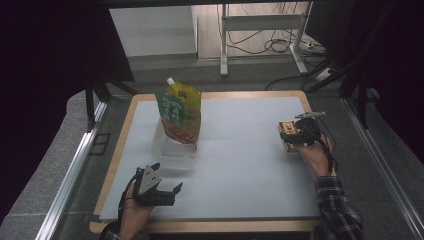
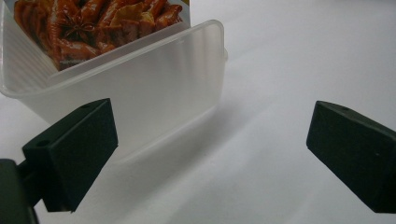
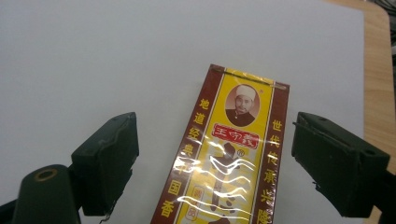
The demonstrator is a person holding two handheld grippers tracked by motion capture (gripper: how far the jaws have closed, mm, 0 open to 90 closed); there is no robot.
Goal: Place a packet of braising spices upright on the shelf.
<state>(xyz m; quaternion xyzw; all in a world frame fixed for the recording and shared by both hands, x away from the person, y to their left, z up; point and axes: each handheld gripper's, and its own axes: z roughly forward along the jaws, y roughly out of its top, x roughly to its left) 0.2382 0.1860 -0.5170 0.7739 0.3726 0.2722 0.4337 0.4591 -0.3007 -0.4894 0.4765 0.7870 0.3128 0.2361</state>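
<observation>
Two grippers work over a white table top (image 1: 240, 165) edged in wood. Nearest the person, at the front left, the left gripper (image 1: 162, 192) sits low over the surface with its jaws spread wide and nothing between them; in the left gripper view (image 2: 210, 140) only bare white surface lies in the gap. Just ahead of it stands a clear plastic container (image 1: 172, 147), its near corner seen close behind the left jaw in the left gripper view (image 2: 154, 88). A food packet (image 1: 177, 120) printed with red-brown pieces stands tilted inside that container, and a yellow-green spouted pouch (image 1: 186, 94) with a white cap leans right behind it.

Farther out on the right side of the table, the right gripper (image 1: 295, 134) hangs over a small yellow and dark red box (image 1: 287, 131) lying flat on the white surface. In the right gripper view the right gripper (image 3: 215, 149) has its jaws open on either side of the box (image 3: 229, 158), with a clear gap between each jaw and the box, so it grips nothing.
</observation>
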